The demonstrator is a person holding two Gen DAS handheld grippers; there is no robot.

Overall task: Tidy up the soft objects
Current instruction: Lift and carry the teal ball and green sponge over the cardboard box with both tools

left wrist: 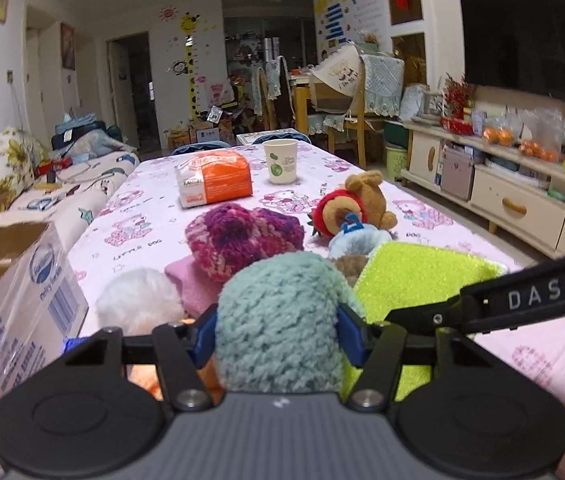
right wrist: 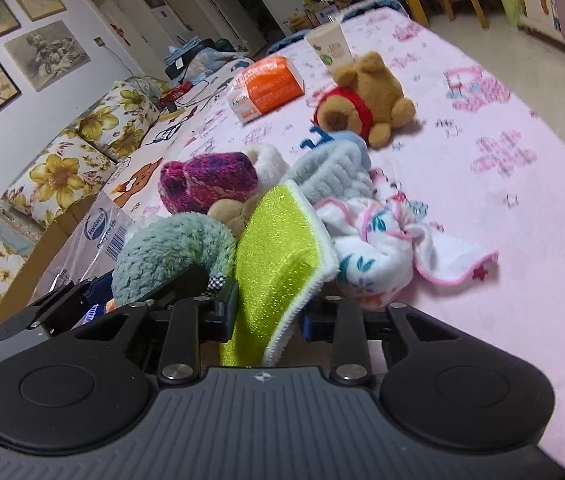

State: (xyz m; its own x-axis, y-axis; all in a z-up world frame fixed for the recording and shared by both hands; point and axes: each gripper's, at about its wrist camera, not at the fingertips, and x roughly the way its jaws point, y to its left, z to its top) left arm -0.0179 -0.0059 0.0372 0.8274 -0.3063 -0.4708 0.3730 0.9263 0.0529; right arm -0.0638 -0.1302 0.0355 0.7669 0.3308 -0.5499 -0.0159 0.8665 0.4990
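My left gripper (left wrist: 277, 334) is shut on a fuzzy teal knit piece (left wrist: 278, 320), which also shows in the right wrist view (right wrist: 170, 248). My right gripper (right wrist: 268, 316) is shut on a lime-green cloth with a white edge (right wrist: 278, 260); the cloth also shows in the left wrist view (left wrist: 414, 276). A purple-pink knit hat (left wrist: 242, 236), a pink cloth (left wrist: 190, 284), a white fluffy item (left wrist: 138, 300), a brown teddy in red (right wrist: 366, 100), a pale blue fleece item (right wrist: 334, 172) and a white floral cloth (right wrist: 382, 248) lie on the pink tablecloth (right wrist: 502, 240).
An open cardboard box with a plastic-covered flap (left wrist: 14, 292) stands at the table's left edge. An orange tissue pack (left wrist: 214, 178) and a paper cup (left wrist: 281, 160) sit further back. A floral sofa (right wrist: 82, 148) is left; a TV cabinet (left wrist: 502, 192) is right.
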